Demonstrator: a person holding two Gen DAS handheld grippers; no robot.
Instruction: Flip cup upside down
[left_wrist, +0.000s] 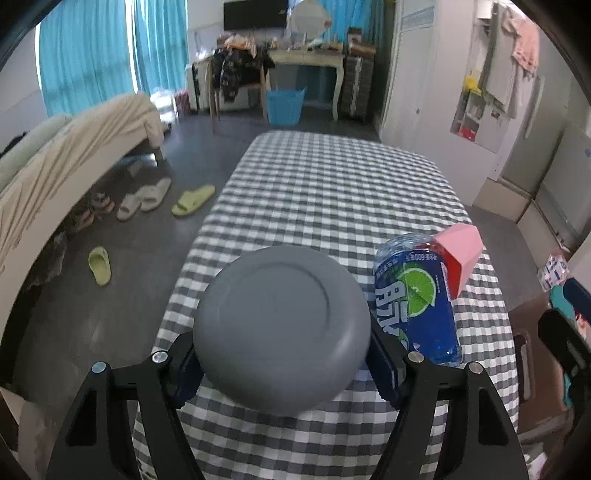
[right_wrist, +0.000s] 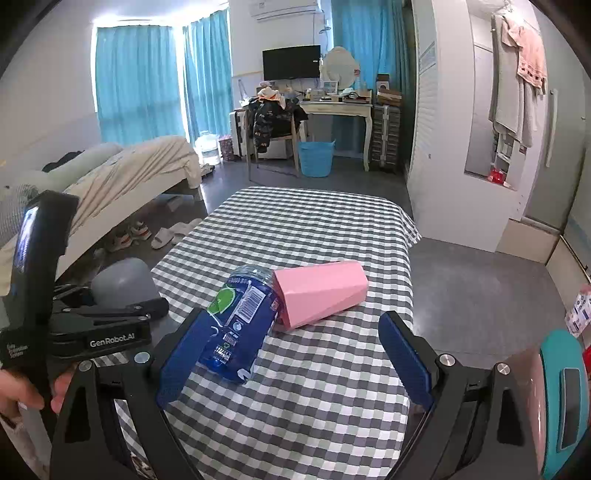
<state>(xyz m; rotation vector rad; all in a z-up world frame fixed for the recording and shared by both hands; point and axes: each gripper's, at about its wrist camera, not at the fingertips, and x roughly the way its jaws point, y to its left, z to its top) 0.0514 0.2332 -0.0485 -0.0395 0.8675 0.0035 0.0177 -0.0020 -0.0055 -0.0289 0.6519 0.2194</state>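
Your left gripper (left_wrist: 282, 365) is closed on the grey cup (left_wrist: 282, 328). Its two blue pads (left_wrist: 386, 363) press on the cup's two sides. The cup is held up over the near end of the checked table (left_wrist: 332, 184), and its flat bottom faces the camera. In the right wrist view you can see the same cup (right_wrist: 123, 282) stick out past the left gripper (right_wrist: 110, 314), at the near left corner of the table (right_wrist: 314, 221).

Your right gripper (right_wrist: 293, 363) is wide open. There is nothing between its blue pads (right_wrist: 404, 358). It hangs over the near end of the table. The left pad is just in front of the blue bottle (right_wrist: 240, 325), but you cannot tell if it touches it.

The blue bottle (left_wrist: 417, 299) lies on its side on the table, just right of the grey cup. It has a green lime picture on its label. The pink cup (right_wrist: 319, 295) lies on its side too, right next to the bottle on its far side. Its open end points at the bottle, and the two look like they touch.

Past the far end of the table, on the floor, is a blue basket (right_wrist: 316, 157). Behind it stands a white desk (right_wrist: 338, 109). Left of the table there is a bed (right_wrist: 129, 173), with slippers (left_wrist: 146, 197) on the floor beside it.
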